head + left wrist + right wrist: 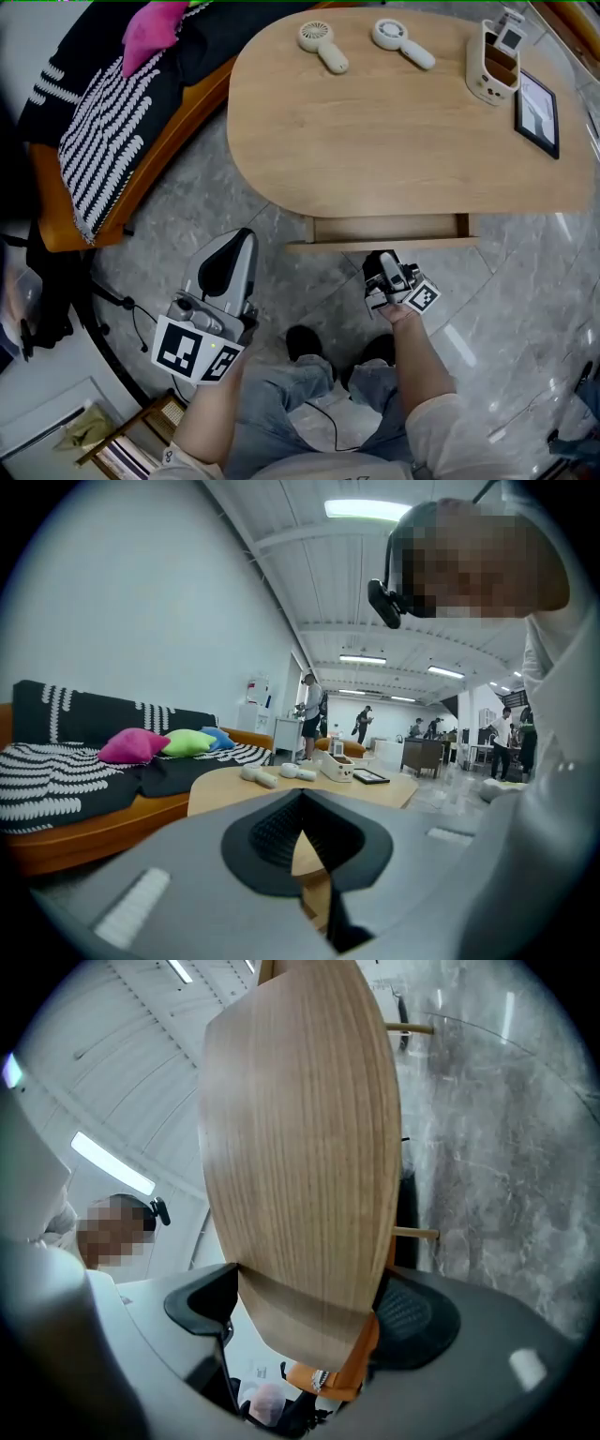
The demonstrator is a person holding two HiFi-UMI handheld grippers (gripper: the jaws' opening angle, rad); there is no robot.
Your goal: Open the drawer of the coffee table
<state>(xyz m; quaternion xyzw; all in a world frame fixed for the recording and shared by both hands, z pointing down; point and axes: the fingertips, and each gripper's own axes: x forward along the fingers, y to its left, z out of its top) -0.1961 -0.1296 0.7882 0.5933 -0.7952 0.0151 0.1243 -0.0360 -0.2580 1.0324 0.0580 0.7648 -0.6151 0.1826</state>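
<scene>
Grey marble floor (525,309) fills most of the head view. Orange sofa (66,225) at upper left, w/ a black-white striped blanket (103,131) and a pink cushion (150,28) on it. Oval wood surface (375,141) sits centre-right. Person's legs in jeans (281,394) show at bottom, facing it.

The drawer (389,229) is on the near side of the surface, under the top. It stands part-way out: its inside shows as a shallow strip btwn the top's edge and the drawer front.

R tool (382,258) is at the drawer front, about mid-width, pointing toward the surface. In the right gripper view the wood front edge sits btwn the jaws, w/ a dark pad (417,1314) against it on each side. Jaws fairly wide, clamped on the panel.

L tool (242,242) is well apart from the surface, low over the floor, left of the drawer, by the person's L leg. In the left gripper view its jaws meet at the tips w/ nothing btwn them; surface visible beyond.

On top, far side: white hand fan (322,44) and a 2nd fan (403,42) near it, not touching. White holder (492,66) toward the right end; contents too small to tell. Dark tablet (536,112) lies flat just beside it, at the right edge.
</scene>
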